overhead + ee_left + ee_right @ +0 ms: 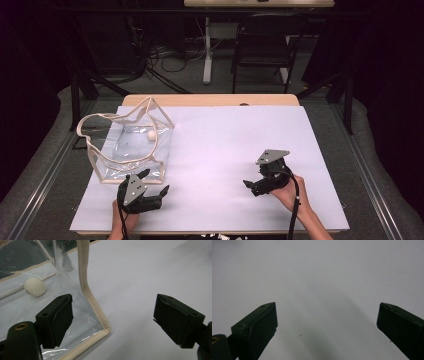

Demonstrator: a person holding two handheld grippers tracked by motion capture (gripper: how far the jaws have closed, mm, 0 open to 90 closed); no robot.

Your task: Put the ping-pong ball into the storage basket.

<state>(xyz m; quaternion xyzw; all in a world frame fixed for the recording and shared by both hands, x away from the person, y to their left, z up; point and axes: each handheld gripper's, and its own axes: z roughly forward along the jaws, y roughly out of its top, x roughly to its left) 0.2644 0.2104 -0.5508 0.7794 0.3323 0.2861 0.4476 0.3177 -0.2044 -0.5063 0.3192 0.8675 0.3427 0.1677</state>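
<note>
The clear bag [131,150] with cream trim sits on the left side of the white sheet [225,150], mouth standing open and handles [100,122] looped up toward the far-left; a small white ball [151,135] lies inside it, near the far right corner; in your left gripper view the ball [35,286] shows through the plastic, and the bag's near corner trim [96,312] stands between your jaws, nearer the left one, touching neither as far as can be told.

Your left gripper [154,186] rests at the near-left of the sheet, just beside the bag's near edge; jaws spread wide, holding nothing; your left hand [122,220] comes in from the bottom edge.

Your right gripper [251,186] sits well apart from the bag, on the near-right of the sheet, pointing left; jaws spread wide over bare sheet in its own view, nothing between them; your right hand [287,192] grips it from behind, cable [295,210] trailing down your wrist.

The sheet covers a wooden table [210,99]; beyond it, a black chair [262,42] and cables on the floor.
</note>
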